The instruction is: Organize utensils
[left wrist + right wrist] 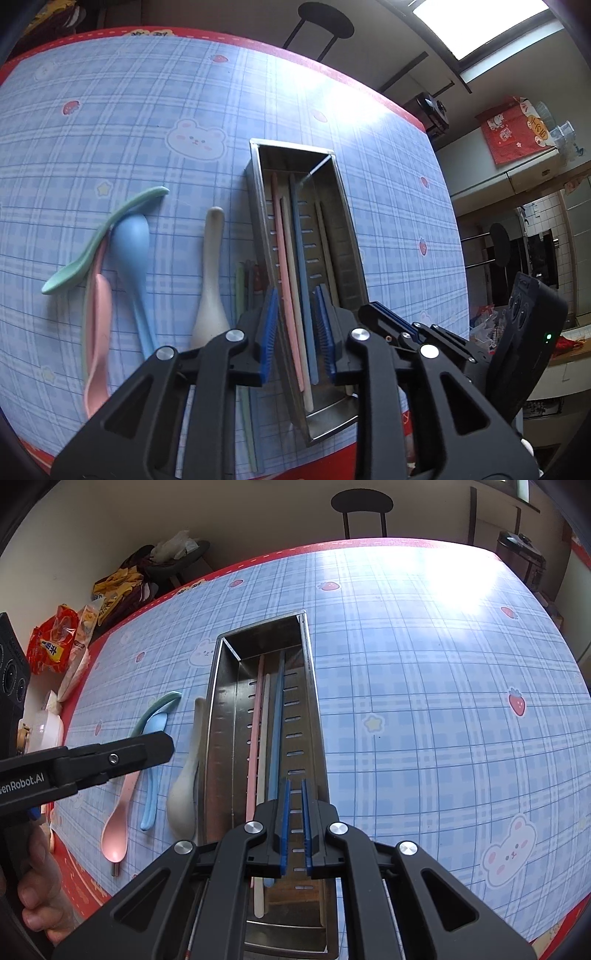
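Left gripper [301, 332], jaws parted and empty over the steel tray [345, 221]; loose spoons [138, 273] lengthwise at its left, nearer than the shut, empty right gripper [295, 827].

Both cameras ride just behind their own jaws and look steeply down along them at the desk [122, 122], close above it. The left wrist view shows the metal tray [258, 206] at centre; the right wrist view also centres the metal tray [218, 716]. Both views share the tray and the spoons at its left.
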